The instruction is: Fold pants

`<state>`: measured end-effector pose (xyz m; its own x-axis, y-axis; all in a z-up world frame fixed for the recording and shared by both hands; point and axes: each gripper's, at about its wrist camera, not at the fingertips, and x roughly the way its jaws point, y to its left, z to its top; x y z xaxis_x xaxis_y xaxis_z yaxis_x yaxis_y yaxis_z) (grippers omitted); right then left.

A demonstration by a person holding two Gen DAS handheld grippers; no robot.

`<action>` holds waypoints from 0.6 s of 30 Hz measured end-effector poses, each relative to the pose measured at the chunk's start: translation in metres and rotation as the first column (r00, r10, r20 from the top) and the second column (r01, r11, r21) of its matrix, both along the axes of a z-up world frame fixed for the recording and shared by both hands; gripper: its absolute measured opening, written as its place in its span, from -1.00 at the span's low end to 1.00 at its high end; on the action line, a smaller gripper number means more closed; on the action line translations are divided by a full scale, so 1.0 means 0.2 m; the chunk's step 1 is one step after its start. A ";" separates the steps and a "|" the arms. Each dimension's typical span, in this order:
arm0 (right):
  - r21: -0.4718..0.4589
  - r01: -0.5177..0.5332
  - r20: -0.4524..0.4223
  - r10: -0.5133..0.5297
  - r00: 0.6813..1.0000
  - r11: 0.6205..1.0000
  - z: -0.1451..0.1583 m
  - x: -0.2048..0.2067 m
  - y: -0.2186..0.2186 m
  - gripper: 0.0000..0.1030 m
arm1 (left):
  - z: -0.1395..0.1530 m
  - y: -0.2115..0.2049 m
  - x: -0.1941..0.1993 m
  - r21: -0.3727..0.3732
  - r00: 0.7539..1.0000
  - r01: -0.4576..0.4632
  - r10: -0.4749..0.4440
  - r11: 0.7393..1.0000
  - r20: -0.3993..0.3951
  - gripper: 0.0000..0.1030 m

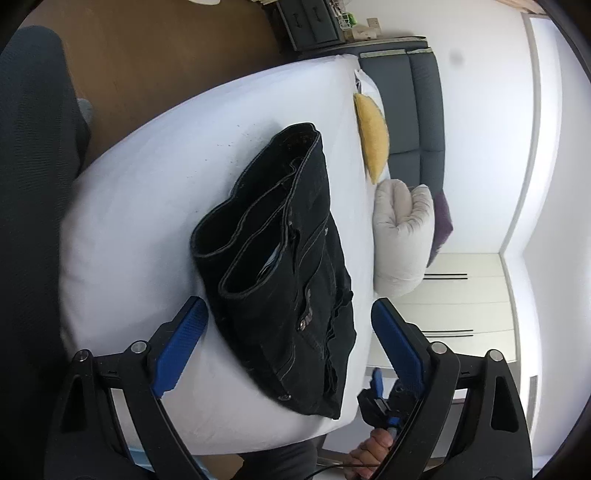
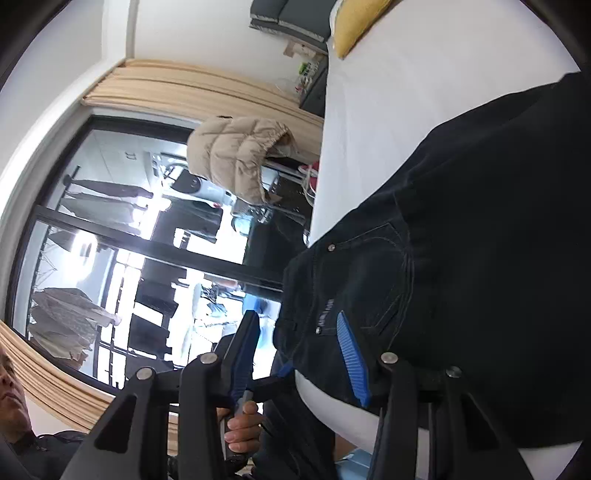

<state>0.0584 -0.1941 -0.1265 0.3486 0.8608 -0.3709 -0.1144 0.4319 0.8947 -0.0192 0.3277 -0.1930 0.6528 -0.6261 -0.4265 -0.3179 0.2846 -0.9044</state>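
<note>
Black jeans (image 1: 280, 258) lie folded in a compact stack on a white bed (image 1: 147, 206), leg hems facing the left wrist camera. My left gripper (image 1: 288, 332) is open, its blue pads (image 1: 181, 343) wide apart above the near end of the jeans, holding nothing. In the right wrist view the jeans (image 2: 461, 258) fill the right side, back pocket and label showing. My right gripper (image 2: 295, 347) is open at the waistband edge, one blue pad (image 2: 352, 358) lying over the denim, the other off the bed edge. The right gripper also shows in the left wrist view (image 1: 380, 398).
A yellow pillow (image 1: 373, 136) and a pale rolled cushion (image 1: 402, 236) lie at the bed's head by a dark headboard (image 1: 417, 103). Brown floor (image 1: 166, 62) and a drawer unit (image 1: 310, 22) lie beyond. A beige jacket (image 2: 236, 158) hangs by a large window (image 2: 129, 240).
</note>
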 end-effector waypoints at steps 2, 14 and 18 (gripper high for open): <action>-0.038 -0.024 -0.021 0.023 1.000 0.999 -0.02 0.05 0.02 -0.13 | -0.02 0.00 0.02 -0.021 1.000 -0.007 0.007 1.000 0.008 0.72; -0.247 -0.142 -0.237 0.082 0.968 0.959 -0.28 0.43 0.14 -0.29 | -0.06 -0.11 0.16 0.005 0.999 0.043 -0.043 0.999 -0.032 -0.59; -0.250 -0.112 -0.293 0.035 0.955 0.962 -0.41 0.45 0.09 -0.81 | 0.02 -0.16 0.21 0.082 0.998 0.069 -0.068 0.994 -0.006 -0.67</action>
<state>0.1481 -0.1763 -0.2077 0.1355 0.7390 -0.6599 0.0870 0.6546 0.7509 0.0231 0.2958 -0.1889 0.6081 -0.6322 -0.4801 -0.2979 0.3788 -0.8762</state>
